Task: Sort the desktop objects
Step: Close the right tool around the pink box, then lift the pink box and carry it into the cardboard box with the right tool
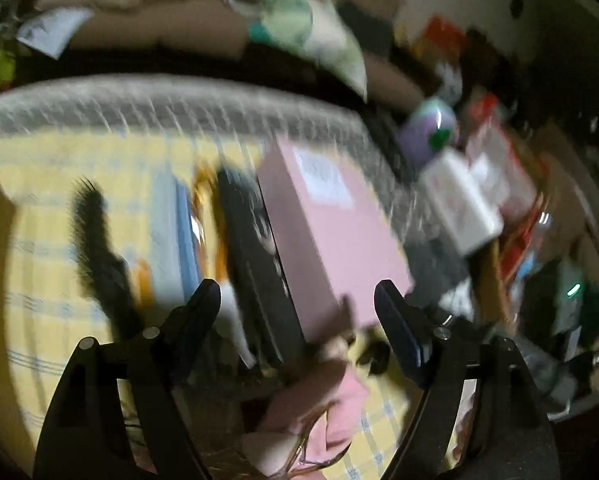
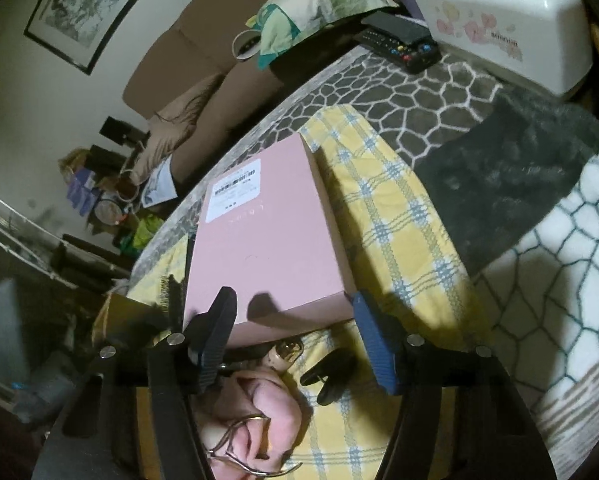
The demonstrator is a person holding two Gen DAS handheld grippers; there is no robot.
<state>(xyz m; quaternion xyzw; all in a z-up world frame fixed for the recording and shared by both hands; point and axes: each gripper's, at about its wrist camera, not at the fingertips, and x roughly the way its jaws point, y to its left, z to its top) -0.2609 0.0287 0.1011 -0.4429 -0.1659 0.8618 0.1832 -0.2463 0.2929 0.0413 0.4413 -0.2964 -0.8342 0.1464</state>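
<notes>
while the pink box (image 2: 267, 236) lies flat on the yellow checked cloth (image 2: 399, 240), the right gripper (image 2: 295, 312) straddles its near edge, jaws wide and not pressing, so closing may shove it onto the hair clip (image 2: 331, 376); left gripper (image 1: 297, 300) wide, empty

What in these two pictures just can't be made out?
- Left view: motion blur smears all; the dark items beside the pink box are unidentifiable.
- Right view: box label print too small to read.
- Right view: pink item is half hidden by the right claw and bottom edge.
- Tissue box cut off at top.
</notes>
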